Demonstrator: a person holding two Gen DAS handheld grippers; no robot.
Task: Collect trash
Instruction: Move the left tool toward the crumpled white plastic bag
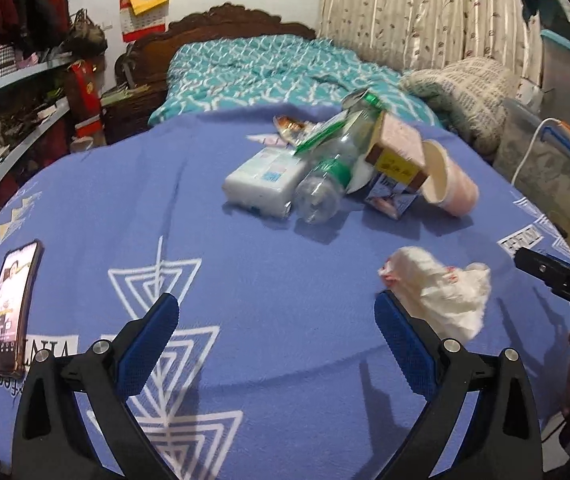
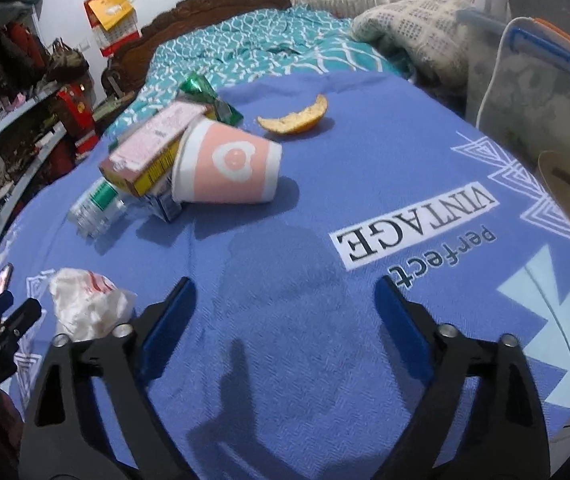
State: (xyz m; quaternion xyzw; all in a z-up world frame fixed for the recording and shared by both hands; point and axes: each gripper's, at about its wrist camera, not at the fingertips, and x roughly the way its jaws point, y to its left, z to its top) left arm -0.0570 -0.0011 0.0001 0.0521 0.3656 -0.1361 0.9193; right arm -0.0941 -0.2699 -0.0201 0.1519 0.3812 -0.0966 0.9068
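Observation:
Trash lies piled on a blue blanket (image 1: 245, 264): a white tissue pack (image 1: 263, 180), a clear plastic bottle (image 1: 325, 184), a pink and yellow carton (image 1: 397, 152) and a pink paper cup (image 1: 451, 186) on its side. The cup (image 2: 229, 168), carton (image 2: 153, 152) and bottle (image 2: 97, 208) show in the right wrist view too, with a peel (image 2: 295, 118) behind them. A crumpled white plastic bag (image 1: 441, 292) lies just beyond my left gripper's right finger. My left gripper (image 1: 277, 316) is open over bare blanket. My right gripper (image 2: 285, 300) is open, empty, with the bag (image 2: 85, 304) to its left.
A phone (image 1: 11, 308) with a lit screen lies at the blanket's left edge. Shelves (image 1: 17, 112) crowded with goods line the left side. A teal quilt (image 1: 269, 68) and headboard lie beyond. A clear storage bin (image 2: 533, 92) and a cardboard piece (image 2: 569, 184) stand at the right.

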